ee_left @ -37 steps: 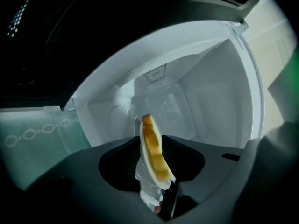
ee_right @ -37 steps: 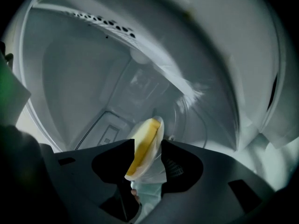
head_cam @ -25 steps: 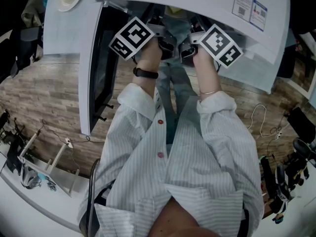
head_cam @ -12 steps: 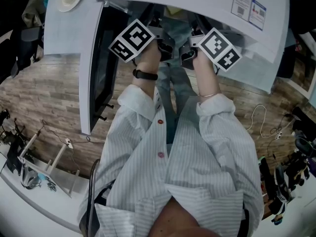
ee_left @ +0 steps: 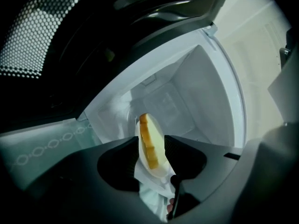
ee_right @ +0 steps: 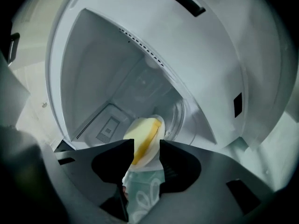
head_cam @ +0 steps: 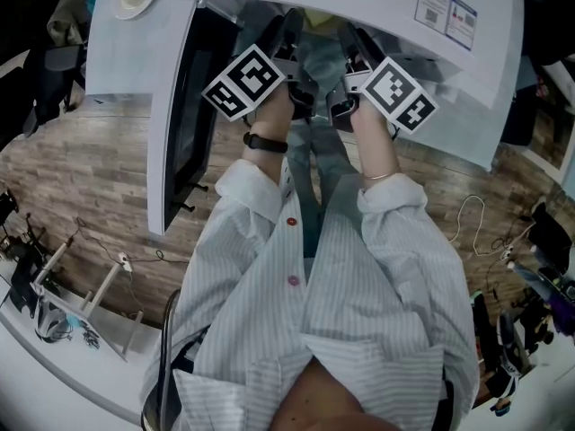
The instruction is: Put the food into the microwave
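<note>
As hands (head_cam: 274, 108) reach into microwave (head_cam: 359, 7), left tongs (ee_left: 152, 146) just opening astride plate (ee_left: 157, 130), right tongs (ee_right: 145, 147) wide too

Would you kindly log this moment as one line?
stage: plate with food inside microwave | left tongs: just been opening, plate between | right tongs: open around plate

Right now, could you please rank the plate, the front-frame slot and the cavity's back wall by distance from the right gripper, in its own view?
1. plate: with the yellow food, between the jaws of the right gripper.
2. front-frame slot: off to the right, beside the microwave's opening.
3. back wall: deep inside the cavity, behind the plate.
</note>
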Available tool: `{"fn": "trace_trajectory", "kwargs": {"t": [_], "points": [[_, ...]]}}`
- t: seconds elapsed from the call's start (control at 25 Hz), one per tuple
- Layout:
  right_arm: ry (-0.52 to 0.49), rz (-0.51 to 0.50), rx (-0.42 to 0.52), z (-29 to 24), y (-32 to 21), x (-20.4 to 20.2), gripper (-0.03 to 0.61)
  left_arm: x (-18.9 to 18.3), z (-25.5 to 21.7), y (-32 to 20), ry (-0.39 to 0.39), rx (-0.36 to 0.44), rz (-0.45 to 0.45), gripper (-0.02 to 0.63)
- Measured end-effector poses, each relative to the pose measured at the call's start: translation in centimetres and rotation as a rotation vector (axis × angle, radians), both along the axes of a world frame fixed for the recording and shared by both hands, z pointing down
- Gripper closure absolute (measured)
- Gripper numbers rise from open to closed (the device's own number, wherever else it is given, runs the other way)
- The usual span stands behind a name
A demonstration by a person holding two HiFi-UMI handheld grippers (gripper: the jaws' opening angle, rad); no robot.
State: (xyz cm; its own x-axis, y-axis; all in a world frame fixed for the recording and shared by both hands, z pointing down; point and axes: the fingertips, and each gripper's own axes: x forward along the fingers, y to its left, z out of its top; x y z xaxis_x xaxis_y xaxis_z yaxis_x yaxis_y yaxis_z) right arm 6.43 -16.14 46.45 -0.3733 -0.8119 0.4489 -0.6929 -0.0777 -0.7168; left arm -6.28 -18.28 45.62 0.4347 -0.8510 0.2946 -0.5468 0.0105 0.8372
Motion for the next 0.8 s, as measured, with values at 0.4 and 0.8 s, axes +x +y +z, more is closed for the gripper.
{"fn": "trace_trajectory", "kwargs": {"t": [0.4, 0.8], "points": [[-0.027, -0.098, 0.061, -2.9, 2.1, -0.6, 0.461, 0.2, -3.6, 2.5, -0.016, 0.060, 0.043, 0.499], [-0.058, -0.247, 0.199, -9.8, 4.0, -1.5, 0.509, 2.4, -10.5, 4.3, -0.055, 0.201, 0.145, 0.575]]}}
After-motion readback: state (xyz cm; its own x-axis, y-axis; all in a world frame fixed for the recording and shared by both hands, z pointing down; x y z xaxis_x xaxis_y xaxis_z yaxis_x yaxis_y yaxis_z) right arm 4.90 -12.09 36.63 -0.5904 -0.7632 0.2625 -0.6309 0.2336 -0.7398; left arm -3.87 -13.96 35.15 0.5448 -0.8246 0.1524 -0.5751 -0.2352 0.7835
